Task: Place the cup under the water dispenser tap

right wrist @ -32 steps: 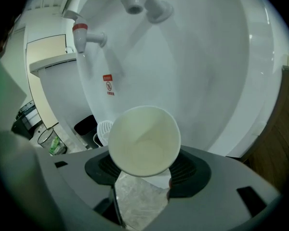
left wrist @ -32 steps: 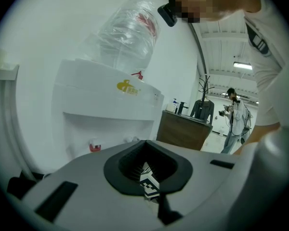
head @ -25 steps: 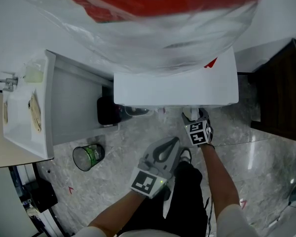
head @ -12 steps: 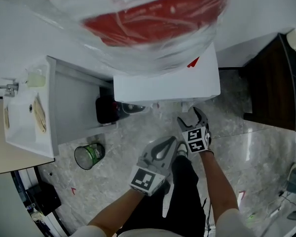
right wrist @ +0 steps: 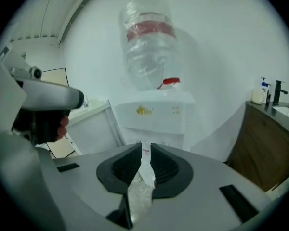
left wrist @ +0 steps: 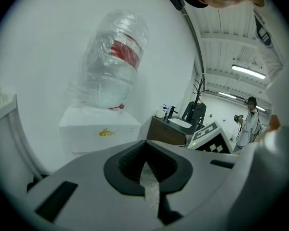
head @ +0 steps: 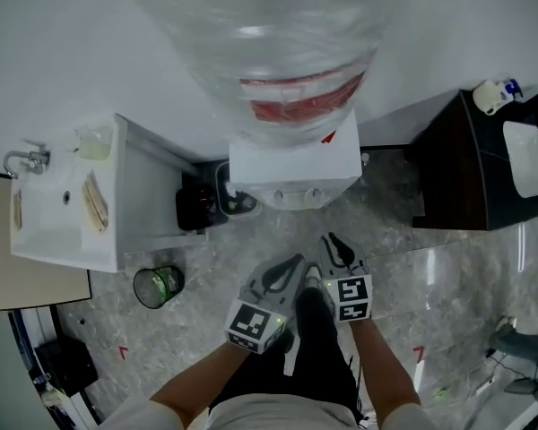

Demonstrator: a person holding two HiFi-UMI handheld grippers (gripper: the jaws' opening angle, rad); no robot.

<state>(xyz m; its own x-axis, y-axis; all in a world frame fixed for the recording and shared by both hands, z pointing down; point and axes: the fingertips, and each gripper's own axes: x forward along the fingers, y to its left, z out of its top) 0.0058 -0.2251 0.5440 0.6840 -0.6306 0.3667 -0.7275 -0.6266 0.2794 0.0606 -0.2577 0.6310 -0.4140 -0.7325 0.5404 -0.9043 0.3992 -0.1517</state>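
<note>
Dispenser [head: 291,164] — one; left gripper [head: 295,261] jaws pressed together, right gripper [head: 333,240] jaws just closed to an empty slit.

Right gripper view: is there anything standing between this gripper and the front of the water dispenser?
Nothing visible does. The right gripper, whose jaws have just been closing with nothing between them, faces the water dispenser, and only floor lies between the two. The cup cannot be made out.

The water dispenser [head: 293,161] at centre is white, its bottle [head: 278,25] clear with a red label [head: 296,106]; the floor [head: 394,267] is grey-marbled, the cabinet [head: 448,177] at right dark brown.
</note>
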